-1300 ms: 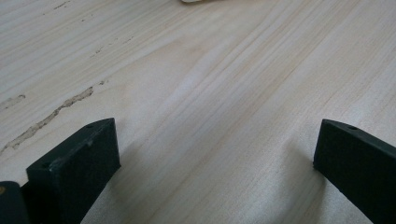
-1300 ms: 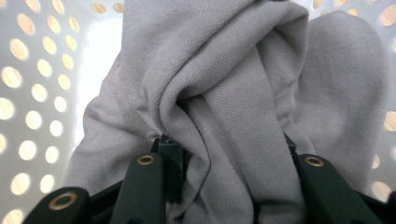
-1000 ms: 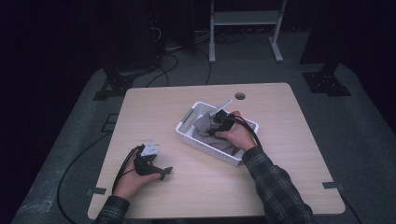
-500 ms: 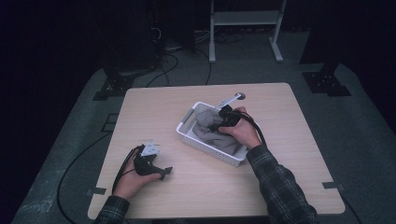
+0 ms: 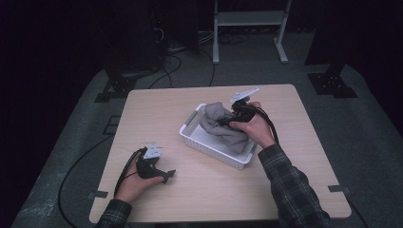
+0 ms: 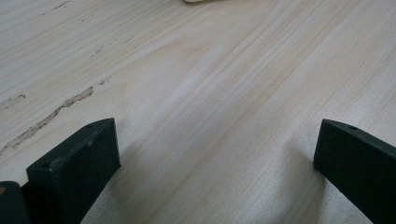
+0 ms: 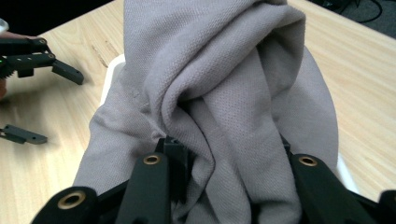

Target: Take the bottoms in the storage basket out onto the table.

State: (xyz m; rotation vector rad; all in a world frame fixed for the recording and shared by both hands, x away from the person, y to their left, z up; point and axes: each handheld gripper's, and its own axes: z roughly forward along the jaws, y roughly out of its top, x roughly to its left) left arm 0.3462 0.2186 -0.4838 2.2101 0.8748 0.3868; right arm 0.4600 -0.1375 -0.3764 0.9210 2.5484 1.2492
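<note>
A dark room with black stands and cables on a grey floor surrounds a light wooden table (image 5: 209,190); no brand, label or writing can be read anywhere. On the table, right of centre, sits a white slotted basket (image 5: 209,145), set at an angle. A grey knit cloth (image 5: 223,126) bunches up out of it, its lower folds trailing inside the basket. The right gripper (image 5: 228,119), above the basket, has its jaws clamped on a thick fold of the cloth (image 7: 224,93), which drapes over and between them. The left gripper (image 5: 167,176) rests on the bare table near the front left corner, well apart from the basket, its jaws spread wide with only wood grain between them (image 6: 215,154).
</note>
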